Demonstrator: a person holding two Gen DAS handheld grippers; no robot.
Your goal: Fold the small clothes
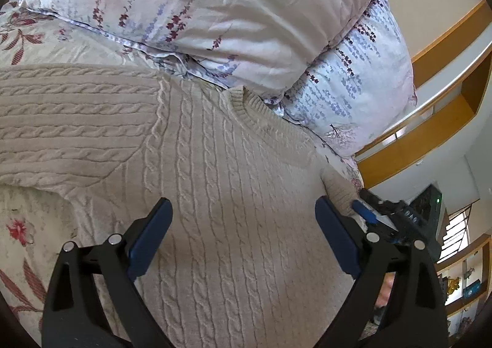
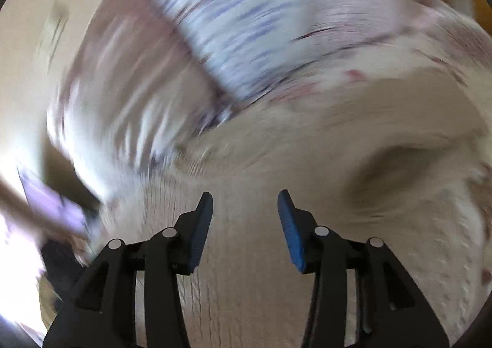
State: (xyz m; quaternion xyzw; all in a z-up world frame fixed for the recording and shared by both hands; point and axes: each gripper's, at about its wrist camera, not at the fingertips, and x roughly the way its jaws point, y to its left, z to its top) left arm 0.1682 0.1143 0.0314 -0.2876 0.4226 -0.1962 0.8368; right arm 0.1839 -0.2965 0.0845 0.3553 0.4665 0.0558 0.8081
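A beige cable-knit sweater (image 1: 215, 163) lies flat on the bed, its collar toward the pillows and one sleeve spread out to the left. My left gripper (image 1: 243, 209) is open and empty, its fingers just above the sweater's chest. My right gripper (image 1: 373, 214) shows at the sweater's right shoulder edge in the left wrist view. In the right wrist view the right gripper (image 2: 246, 197) is open over the sweater (image 2: 255, 271). That view is heavily blurred.
Two floral pillows (image 1: 215, 9) are stacked just behind the collar. A floral bedsheet (image 1: 24, 240) lies under the sweater. Wooden shelves (image 1: 446, 77) and a wall stand to the right of the bed.
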